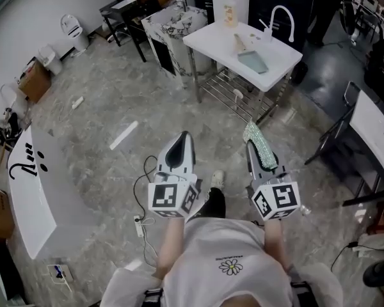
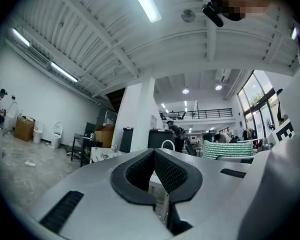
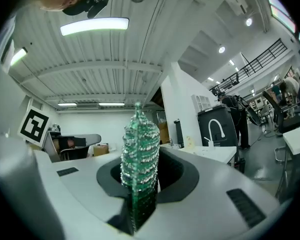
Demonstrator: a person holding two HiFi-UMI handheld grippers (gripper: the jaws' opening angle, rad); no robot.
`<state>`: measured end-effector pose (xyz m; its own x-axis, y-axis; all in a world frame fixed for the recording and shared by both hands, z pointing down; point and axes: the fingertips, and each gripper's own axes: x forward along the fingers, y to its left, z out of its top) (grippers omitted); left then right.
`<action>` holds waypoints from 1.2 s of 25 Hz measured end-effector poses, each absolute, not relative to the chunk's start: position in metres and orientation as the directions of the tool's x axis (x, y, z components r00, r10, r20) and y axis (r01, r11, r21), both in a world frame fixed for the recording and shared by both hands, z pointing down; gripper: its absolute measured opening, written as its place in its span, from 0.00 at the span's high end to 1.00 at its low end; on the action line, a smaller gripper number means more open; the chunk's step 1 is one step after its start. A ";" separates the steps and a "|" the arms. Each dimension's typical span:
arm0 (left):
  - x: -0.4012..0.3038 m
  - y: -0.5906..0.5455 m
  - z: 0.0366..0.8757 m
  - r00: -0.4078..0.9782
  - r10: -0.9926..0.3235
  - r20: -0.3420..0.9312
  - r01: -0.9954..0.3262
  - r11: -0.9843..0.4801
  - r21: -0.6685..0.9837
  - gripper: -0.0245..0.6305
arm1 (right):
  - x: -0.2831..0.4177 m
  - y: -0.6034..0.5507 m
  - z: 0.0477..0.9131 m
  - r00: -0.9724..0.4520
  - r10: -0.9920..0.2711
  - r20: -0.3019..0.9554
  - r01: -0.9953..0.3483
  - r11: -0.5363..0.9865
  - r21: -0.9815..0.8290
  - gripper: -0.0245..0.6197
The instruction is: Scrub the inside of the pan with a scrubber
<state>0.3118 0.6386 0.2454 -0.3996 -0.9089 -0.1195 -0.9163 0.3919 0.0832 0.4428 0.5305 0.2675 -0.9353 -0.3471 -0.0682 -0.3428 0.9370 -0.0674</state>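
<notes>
Two grippers hover above the floor (image 1: 96,114), well apart from the tabletop (image 1: 211,40) carrying the pan (image 1: 253,61). The right gripper (image 1: 252,144) has its jaws clamped on the scrubber (image 3: 139,154), ready for scrubbing. The left gripper (image 1: 184,136) has its jaws closed and empty, probably free to steady the pan.

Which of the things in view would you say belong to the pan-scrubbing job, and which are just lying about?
For the job:
green scrubber, gripped in the right claw
pan on the white table, beside the faucet

Lying about:
cardboard box
white bin
power strip on the floor
</notes>
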 end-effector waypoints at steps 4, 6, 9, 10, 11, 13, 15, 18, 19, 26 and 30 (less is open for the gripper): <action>0.302 0.617 0.242 -0.376 -0.916 -0.137 -0.926 0.370 0.072 0.94 | 0.429 0.510 0.265 -0.936 -0.341 -0.081 -0.337 0.939 -0.065 0.87; 0.290 0.605 0.244 -0.373 -0.918 -0.136 -0.928 0.366 0.072 0.94 | 0.417 0.499 0.265 -0.940 -0.328 -0.090 -0.321 0.943 -0.083 0.87; 0.264 0.584 0.248 -0.373 -0.917 -0.141 -0.927 0.364 0.089 0.94 | 0.393 0.475 0.268 -0.941 -0.329 -0.083 -0.323 0.943 -0.076 0.87; 0.253 0.575 0.249 -0.372 -0.917 -0.143 -0.927 0.362 0.093 0.94 | 0.384 0.466 0.269 -0.942 -0.326 -0.081 -0.322 0.945 -0.065 0.87; 0.242 0.565 0.250 -0.371 -0.917 -0.143 -0.928 0.361 0.096 0.94 | 0.373 0.459 0.270 -0.945 -0.318 -0.079 -0.314 0.948 -0.059 0.87; 0.217 0.545 0.252 -0.370 -0.918 -0.142 -0.928 0.358 0.104 0.94 | 0.348 0.443 0.271 -0.952 -0.298 -0.075 -0.294 0.954 -0.058 0.87; 0.191 0.519 0.252 -0.366 -0.919 -0.145 -0.929 0.352 0.115 0.94 | 0.323 0.420 0.271 -0.950 -0.305 -0.070 -0.301 0.952 -0.056 0.87; 0.152 0.471 0.251 -0.345 -0.928 -0.139 -0.937 0.332 0.106 0.94 | 0.282 0.370 0.273 -0.935 -0.353 -0.047 -0.350 0.935 -0.059 0.87; 0.138 0.454 0.251 -0.334 -0.933 -0.133 -0.941 0.323 0.100 0.94 | 0.267 0.352 0.274 -0.930 -0.366 -0.039 -0.364 0.930 -0.059 0.87; 0.035 0.348 0.225 -0.267 -0.937 -0.225 -0.963 0.266 0.036 0.94 | 0.154 0.249 0.264 -0.916 -0.400 -0.002 -0.400 0.916 -0.021 0.87; -0.014 0.300 0.221 -0.245 -0.944 -0.221 -0.969 0.245 0.025 0.94 | 0.106 0.204 0.258 -0.911 -0.412 -0.007 -0.410 0.909 -0.072 0.87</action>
<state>-0.0144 0.3002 0.2205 -0.2448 -0.9441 -0.2207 -0.9691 0.2454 0.0254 0.1064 0.2037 0.2582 -0.9114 -0.4115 -0.0072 -0.4100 0.9092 -0.0720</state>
